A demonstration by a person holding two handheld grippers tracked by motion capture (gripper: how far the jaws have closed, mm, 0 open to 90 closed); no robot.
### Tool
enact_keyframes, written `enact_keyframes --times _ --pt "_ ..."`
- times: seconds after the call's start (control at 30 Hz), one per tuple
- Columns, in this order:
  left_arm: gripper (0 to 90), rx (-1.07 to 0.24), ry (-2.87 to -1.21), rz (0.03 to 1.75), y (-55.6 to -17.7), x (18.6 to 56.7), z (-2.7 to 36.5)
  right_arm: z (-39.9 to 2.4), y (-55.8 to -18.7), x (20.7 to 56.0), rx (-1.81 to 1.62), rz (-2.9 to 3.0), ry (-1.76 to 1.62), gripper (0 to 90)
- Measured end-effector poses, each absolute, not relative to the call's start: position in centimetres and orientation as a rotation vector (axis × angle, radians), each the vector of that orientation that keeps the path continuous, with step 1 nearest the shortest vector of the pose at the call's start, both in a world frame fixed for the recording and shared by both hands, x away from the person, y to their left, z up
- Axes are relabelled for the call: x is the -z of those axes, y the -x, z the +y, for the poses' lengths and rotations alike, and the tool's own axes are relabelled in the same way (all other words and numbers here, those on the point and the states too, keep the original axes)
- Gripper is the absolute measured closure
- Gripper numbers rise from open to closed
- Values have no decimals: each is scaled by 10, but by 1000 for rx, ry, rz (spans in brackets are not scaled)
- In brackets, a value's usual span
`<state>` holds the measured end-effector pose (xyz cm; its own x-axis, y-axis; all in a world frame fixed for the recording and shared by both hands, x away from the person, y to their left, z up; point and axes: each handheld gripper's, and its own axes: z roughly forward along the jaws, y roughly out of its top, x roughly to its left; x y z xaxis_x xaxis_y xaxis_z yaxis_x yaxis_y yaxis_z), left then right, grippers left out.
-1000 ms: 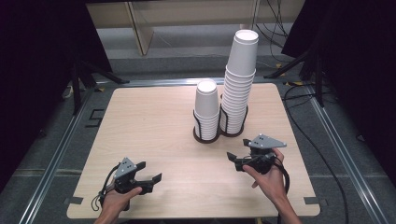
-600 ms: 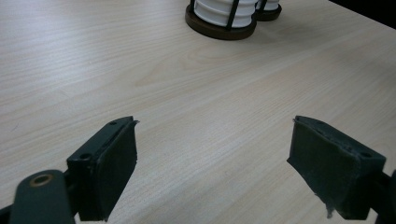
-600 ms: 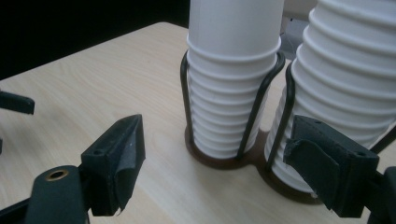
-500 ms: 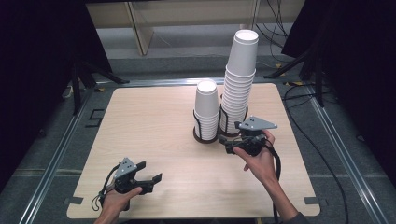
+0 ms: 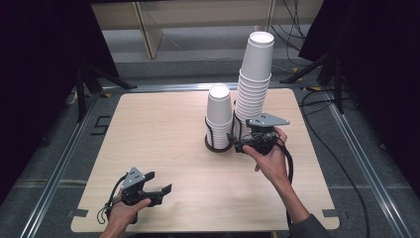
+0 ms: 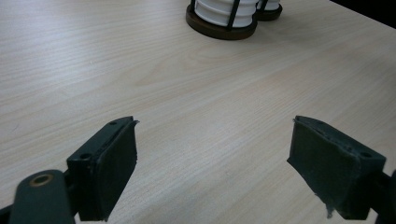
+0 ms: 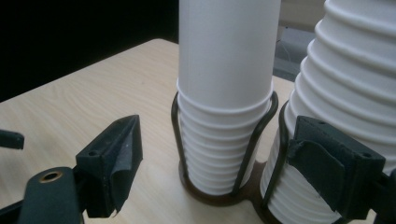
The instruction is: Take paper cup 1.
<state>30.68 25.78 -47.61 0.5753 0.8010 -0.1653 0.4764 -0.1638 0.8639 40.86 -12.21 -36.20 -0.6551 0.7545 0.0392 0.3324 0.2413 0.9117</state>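
The short stack of white paper cups [image 5: 219, 116] stood upright in a dark wire holder [image 5: 218, 144] near the far middle of the table [image 5: 148, 139], its long axis vertical and the open mouths of the cups facing up. Just beside it, on its right in the high view, the tall stack of cups [image 5: 254, 82] also stood upright in its own holder, mouths up, rising well above the short stack and leaning very slightly.

The right gripper [image 5: 236, 144] was held level at the base of the short stack, between the two holders and just in front of them, pointing leftward across the table. In the right gripper view its jaws stood wide apart with nothing gripped; the short stack [image 7: 224, 107] rose beyond the gap, while the tall stack [image 7: 345, 98] stood close behind the right-hand pad.

The left gripper [image 5: 161, 191] lay well apart from the short stack, near the table's front edge, pointing rightward and slightly toward the stack. Its jaws were open over bare wood, holding nothing, and the short stack's holder [image 6: 222, 23] showed far ahead.
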Motion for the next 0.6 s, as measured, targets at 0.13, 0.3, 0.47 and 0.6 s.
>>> enact_keyframes --times 0.13,0.3,0.47,0.6 --pt "146 -409 -1817 1043 -307 476 258 -118 -414 354 -1403 2095 -971 173" --pt "146 -406 -1811 1048 -307 476 258 -108 -420 344 -1423 2066 -979 161" --pt "146 -406 -1814 1045 -307 476 258 -97 -426 337 -1421 2044 -991 161" --pt "146 -407 -1809 1037 -307 477 258 -89 -435 334 -1413 2028 -997 162"
